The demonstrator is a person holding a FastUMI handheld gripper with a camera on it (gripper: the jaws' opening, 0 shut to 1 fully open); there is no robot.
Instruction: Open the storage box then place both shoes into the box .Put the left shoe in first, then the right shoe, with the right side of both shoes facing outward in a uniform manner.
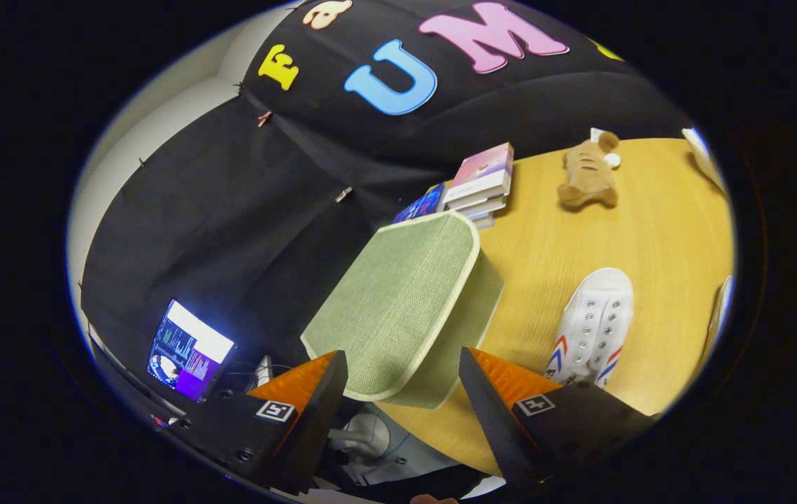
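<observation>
No readable text on the books [481, 183] or shoe [592, 327].

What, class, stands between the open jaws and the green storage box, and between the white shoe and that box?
Nothing visible blocks the gripper: the storage box, lid closed, sits just ahead of its open jaws. The white shoe lies beside the box on bare table; the closed lid alone bars its way in.

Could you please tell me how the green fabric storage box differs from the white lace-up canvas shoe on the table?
The green fabric storage box is boxy, woven and lidded; the white lace-up canvas shoe is long, rounded and smooth, with red and blue stripes. The box sits between and just ahead of the open fingers; the shoe lies beside one finger. Both rest on the wooden table.
</observation>
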